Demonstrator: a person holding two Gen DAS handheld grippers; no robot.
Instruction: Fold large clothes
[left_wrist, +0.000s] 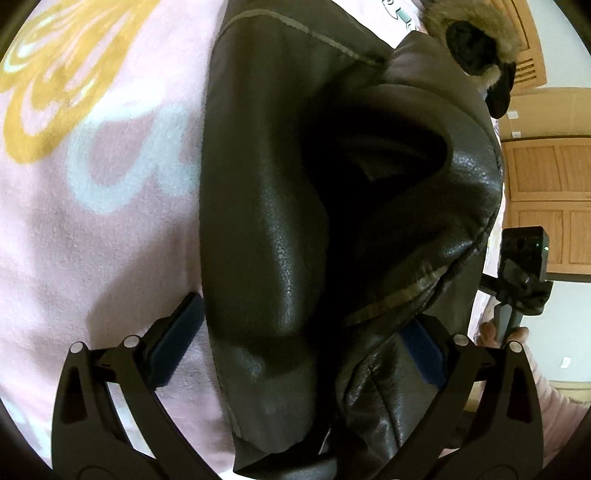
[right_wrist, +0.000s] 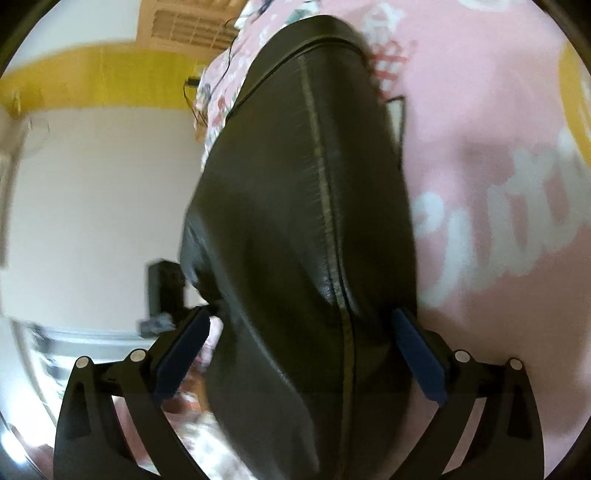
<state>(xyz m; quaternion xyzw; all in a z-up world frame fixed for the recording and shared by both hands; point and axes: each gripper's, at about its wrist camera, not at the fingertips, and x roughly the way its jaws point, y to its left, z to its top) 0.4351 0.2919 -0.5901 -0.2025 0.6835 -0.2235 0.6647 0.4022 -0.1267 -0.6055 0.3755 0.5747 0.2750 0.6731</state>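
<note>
With a fold of the dark leather jacket (left_wrist: 295, 206) between each wide-open tool, left (left_wrist: 299, 343) and right (right_wrist: 303, 354), neither clamped, the next move is probably closing both on it.

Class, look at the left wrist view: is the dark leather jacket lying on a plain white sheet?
No. The jacket lies on a pink blanket printed with yellow and pale blue patterns.

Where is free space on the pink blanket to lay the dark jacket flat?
Left wrist view: the pink blanket lies bare left of the leather jacket, up to the yellow flower print. Right wrist view: bare blanket right of the jacket, around the white lettering. Crowded: the fur collar end, and the bed edge beyond the jacket.
</note>
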